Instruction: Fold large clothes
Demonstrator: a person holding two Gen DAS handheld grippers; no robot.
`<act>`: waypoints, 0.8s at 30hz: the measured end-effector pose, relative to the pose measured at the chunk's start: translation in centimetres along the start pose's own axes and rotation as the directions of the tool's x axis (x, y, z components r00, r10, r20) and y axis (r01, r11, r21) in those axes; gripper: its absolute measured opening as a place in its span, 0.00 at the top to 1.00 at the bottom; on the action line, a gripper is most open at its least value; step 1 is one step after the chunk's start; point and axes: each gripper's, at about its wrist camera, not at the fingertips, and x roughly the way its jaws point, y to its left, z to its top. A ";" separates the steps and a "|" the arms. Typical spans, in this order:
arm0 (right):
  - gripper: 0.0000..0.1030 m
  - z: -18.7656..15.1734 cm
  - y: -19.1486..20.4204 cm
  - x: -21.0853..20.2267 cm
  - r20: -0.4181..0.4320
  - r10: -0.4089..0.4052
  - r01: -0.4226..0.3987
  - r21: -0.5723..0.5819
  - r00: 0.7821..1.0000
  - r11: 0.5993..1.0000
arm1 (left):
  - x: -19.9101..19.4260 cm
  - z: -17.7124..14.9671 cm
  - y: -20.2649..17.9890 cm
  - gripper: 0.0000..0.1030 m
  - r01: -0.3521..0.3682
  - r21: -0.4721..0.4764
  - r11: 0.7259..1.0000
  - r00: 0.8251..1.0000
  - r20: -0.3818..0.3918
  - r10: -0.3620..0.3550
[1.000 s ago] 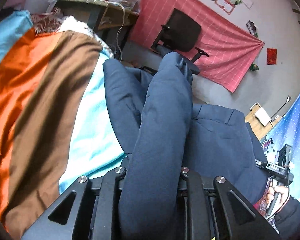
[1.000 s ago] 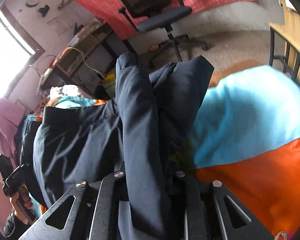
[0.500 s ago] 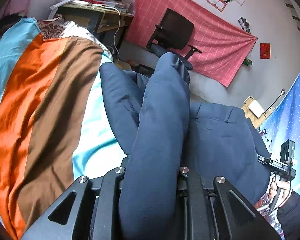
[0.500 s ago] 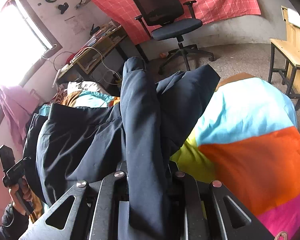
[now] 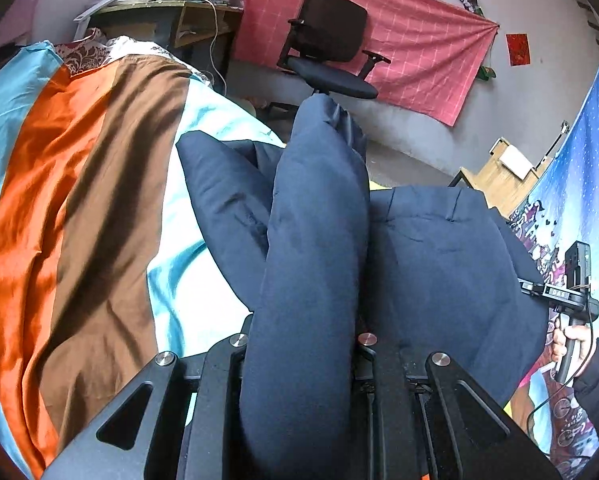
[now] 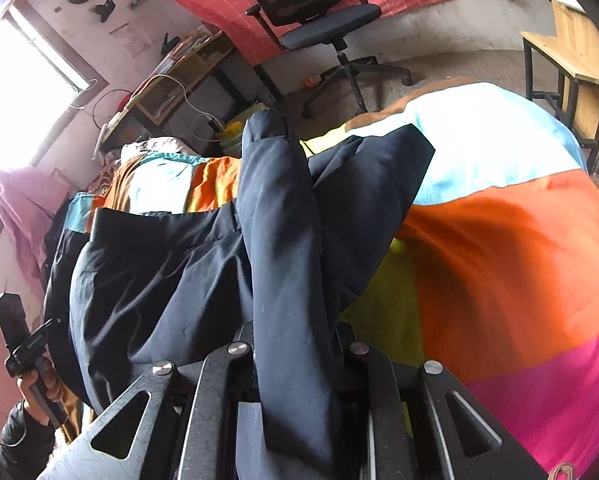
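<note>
A large dark navy garment [image 5: 439,248] lies on a bed covered by a striped, many-coloured sheet [image 5: 79,200]. My left gripper [image 5: 299,344] is shut on a thick fold of the garment that rises up the middle of the left wrist view. My right gripper [image 6: 295,344] is shut on another fold of the same garment [image 6: 159,272], held above the sheet [image 6: 499,240]. Both sets of fingertips are hidden under the cloth. Each view shows the other hand-held gripper at its edge: the right one [image 5: 571,292] and the left one [image 6: 19,344].
A black office chair [image 5: 327,52] stands on the floor beyond the bed, in front of a red cloth on the wall. A cluttered desk [image 5: 159,12] is at the back left. A wooden table [image 6: 571,48] stands at the right. A blue hanging [image 5: 579,184] is right.
Both grippers have lifted and drawn back with their folds of the garment. More of the striped sheet shows beneath, including pink and yellow bands on the right.
</note>
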 end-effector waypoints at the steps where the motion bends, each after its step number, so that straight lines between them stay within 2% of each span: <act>1: 0.84 -0.1 0.0 0.2 -0.001 -0.011 0.011 -0.014 1.000 1.000 | 0.2 -0.1 0.1 0.84 -0.007 0.004 1.000 1.000 -0.003 0.007; 4: 0.84 -0.5 -0.1 0.6 -0.006 -0.040 0.040 -0.043 0.999 0.998 | 0.8 -0.4 0.4 0.84 -0.014 -0.005 1.000 1.000 -0.012 0.014; 11: 0.84 -1.4 -1.1 1.4 -0.004 -0.053 0.053 -0.026 0.999 0.998 | 1.2 -0.6 0.7 0.84 -0.029 0.008 1.000 0.999 -0.025 0.029; 14: 0.81 -1.6 -1.3 1.5 -0.003 -0.061 0.061 -0.025 0.998 0.998 | 1.7 -0.9 1.1 0.80 -0.042 -0.003 0.999 0.998 -0.039 0.042; 15: 0.77 -1.7 -1.4 1.6 -0.005 -0.067 0.067 -0.023 0.998 0.997 | 1.9 -1.0 1.2 0.77 -0.046 -0.014 0.999 0.998 -0.049 0.045; 19: 0.68 -1.7 -1.5 2.3 -0.027 -0.099 0.099 -0.010 0.995 0.995 | 2.9 -1.6 2.4 0.70 -0.063 -0.079 0.995 0.994 -0.090 0.056; 20: 0.62 -1.7 -1.6 2.3 -0.028 -0.111 0.110 -0.010 0.993 0.994 | 3.1 -1.8 2.8 0.67 -0.061 -0.098 0.993 0.994 -0.097 0.052; 22: 0.59 -1.7 -1.5 2.4 -0.031 -0.120 0.119 -0.018 0.992 0.993 | 3.3 -1.8 3.3 0.63 -0.064 -0.124 0.990 0.993 -0.106 0.051; 24: 0.47 -1.9 -1.5 2.4 -0.031 -0.131 0.131 -0.028 0.991 0.991 | 3.4 -2.0 3.6 0.59 -0.070 -0.147 0.987 0.992 -0.116 0.053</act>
